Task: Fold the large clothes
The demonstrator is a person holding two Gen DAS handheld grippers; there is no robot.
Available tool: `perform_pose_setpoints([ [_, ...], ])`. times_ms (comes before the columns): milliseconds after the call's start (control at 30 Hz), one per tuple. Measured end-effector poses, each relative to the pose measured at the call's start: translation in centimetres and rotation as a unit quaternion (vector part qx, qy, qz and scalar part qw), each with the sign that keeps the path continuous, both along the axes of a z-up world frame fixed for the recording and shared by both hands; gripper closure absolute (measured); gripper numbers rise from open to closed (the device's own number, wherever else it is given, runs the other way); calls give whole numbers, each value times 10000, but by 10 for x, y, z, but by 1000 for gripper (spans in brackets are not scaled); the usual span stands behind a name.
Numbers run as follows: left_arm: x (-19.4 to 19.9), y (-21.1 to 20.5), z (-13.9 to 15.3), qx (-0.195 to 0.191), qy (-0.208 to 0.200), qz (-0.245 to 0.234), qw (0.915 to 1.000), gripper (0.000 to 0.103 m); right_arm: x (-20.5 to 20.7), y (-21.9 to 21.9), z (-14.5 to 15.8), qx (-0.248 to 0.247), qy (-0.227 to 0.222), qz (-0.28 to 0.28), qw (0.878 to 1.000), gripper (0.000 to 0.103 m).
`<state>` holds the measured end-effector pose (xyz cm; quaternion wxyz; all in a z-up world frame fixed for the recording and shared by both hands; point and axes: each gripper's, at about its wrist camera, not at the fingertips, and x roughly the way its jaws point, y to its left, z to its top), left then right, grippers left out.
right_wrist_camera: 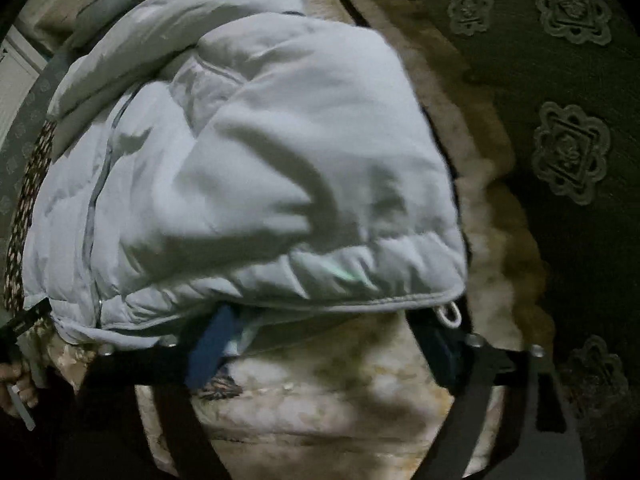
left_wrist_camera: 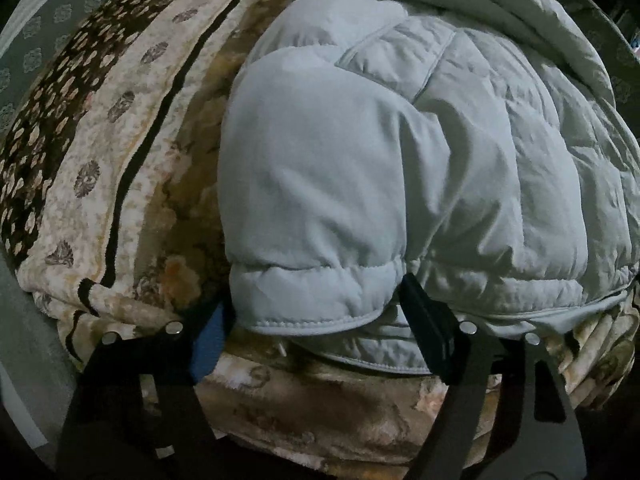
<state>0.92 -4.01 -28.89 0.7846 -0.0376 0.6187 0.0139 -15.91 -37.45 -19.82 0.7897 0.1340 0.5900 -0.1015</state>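
A pale blue-grey padded jacket (left_wrist_camera: 400, 168) lies bunched on a patterned blanket (left_wrist_camera: 132, 184). In the left wrist view a puffy sleeve end hangs between my left gripper's (left_wrist_camera: 316, 312) wide-apart fingers, which sit at its hem without pinching it. In the right wrist view the jacket (right_wrist_camera: 260, 184) fills the middle, its stitched hem edge and a white cord loop (right_wrist_camera: 450, 314) just above my right gripper (right_wrist_camera: 328, 328). Its fingers are spread wide under the hem. The fingertips of both grippers are partly hidden by the fabric.
The blanket (right_wrist_camera: 340, 392) covers a bed or couch, cream and brown with floral stripes. A dark green carpet (right_wrist_camera: 568, 152) with medallion motifs lies to the right. A person's hand (right_wrist_camera: 16, 384) holding the other gripper shows at the lower left of the right wrist view.
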Motion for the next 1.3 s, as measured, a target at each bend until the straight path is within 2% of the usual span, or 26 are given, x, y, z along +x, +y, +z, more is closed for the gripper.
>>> perform_pose_setpoints([
  [167,-12,1,13,2,-136,147,9998,22,-11,-15,16,18,-187,-231,9996,17],
  [333,-8,3,29,-134,-359,371,9986,20,-20,-28,48,-430,-706,-557,9950,15],
  [400,-6,2,29,-123,-328,346,9988,19,-19,-38,51,-309,-873,-796,9925,14],
  [433,-6,0,26,-78,-313,307,9990,19,-18,-43,47,-85,-886,-905,9919,12],
  [533,-8,-4,22,49,-310,160,9994,20,-3,-41,20,498,-575,-878,9932,8],
  [567,-7,-6,22,43,-310,127,9994,22,1,-38,13,535,-434,-781,9946,8],
  [600,-7,-8,22,22,-308,96,9995,24,3,-31,4,379,-271,-617,9970,7],
  [700,-5,-15,24,-43,-327,-21,9995,38,10,-18,-6,95,-111,-267,9995,8],
  [767,-8,-21,27,-53,-368,-153,9992,54,12,-14,-8,110,-74,-112,9998,25],
  [800,-9,-24,28,-64,-402,-208,9990,57,13,-12,-8,140,-73,-17,9999,47],
  [833,-12,-25,31,-85,-426,-232,9988,65,14,-10,-5,184,-109,59,9998,59],
  [867,-13,-26,32,-118,-453,-251,9986,72,13,-7,-7,185,-146,139,9996,66],
  [900,-13,-27,35,-156,-495,-258,9983,75,13,-4,-2,195,-229,236,9993,78],
  [967,-15,-28,43,-200,-605,-273,9976,88,11,-2,8,229,-399,268,9986,83],
  [1000,-19,-28,49,-236,-675,-261,9971,91,9,-2,19,282,-582,263,9976,85],
  [1133,-24,-23,79,-555,-1056,-166,9927,93,0,-3,59,453,-1265,332,9904,87],
  [1200,-31,-23,102,-603,-1418,-186,9879,93,-3,0,81,386,-1653,449,9845,89],
  [1300,-31,-13,118,-714,-1782,-132,9813,94,-21,-1,114,289,-2160,457,9749,94],
])
